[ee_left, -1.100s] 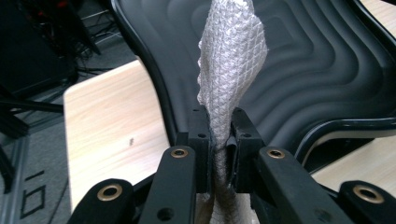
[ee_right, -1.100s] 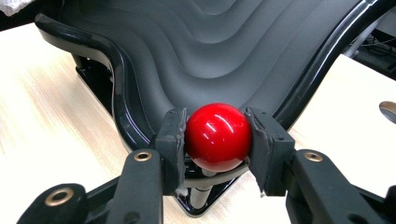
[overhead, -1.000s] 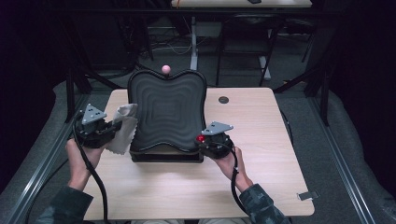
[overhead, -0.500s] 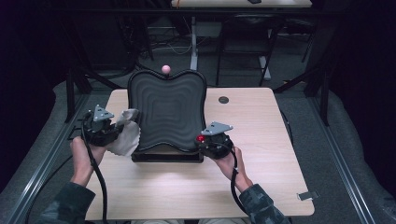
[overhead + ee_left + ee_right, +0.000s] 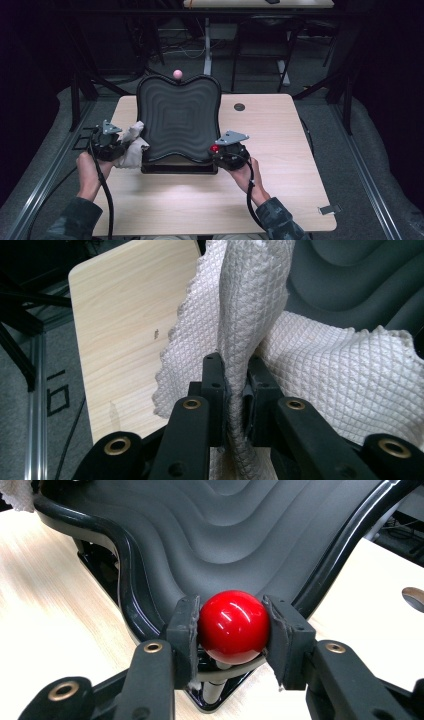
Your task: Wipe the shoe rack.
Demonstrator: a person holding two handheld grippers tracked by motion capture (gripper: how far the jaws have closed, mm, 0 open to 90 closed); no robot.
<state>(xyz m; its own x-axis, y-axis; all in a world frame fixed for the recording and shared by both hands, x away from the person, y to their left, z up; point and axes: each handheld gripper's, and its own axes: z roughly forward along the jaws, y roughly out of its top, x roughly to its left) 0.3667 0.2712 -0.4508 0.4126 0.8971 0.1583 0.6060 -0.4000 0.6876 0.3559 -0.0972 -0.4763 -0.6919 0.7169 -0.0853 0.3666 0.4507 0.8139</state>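
A black wavy board point(image 5: 178, 117) stands tilted on a base in the middle of the wooden table point(image 5: 280, 145). Its ridged surface point(image 5: 240, 530) also shows in the right gripper view. My left gripper point(image 5: 111, 145) is at the board's left edge, shut on a white quilted cloth point(image 5: 132, 145); the cloth point(image 5: 320, 365) bunches between my jaws and drapes toward the board point(image 5: 360, 285). My right gripper point(image 5: 226, 152) sits at the board's near right corner, shut on a red ball knob point(image 5: 233, 626) that stands on a short stem. The same red knob point(image 5: 214, 148) shows from above.
A pink ball knob point(image 5: 177, 74) sticks up behind the board's far edge. A round cable hole point(image 5: 239, 106) lies in the table at the right rear. Metal rails point(image 5: 45, 170) run along both sides of the table. Another table point(image 5: 260, 4) stands farther back.
My left gripper has come down and in toward the board's left edge, carrying the cloth with it. The right gripper has kept still on the red knob.
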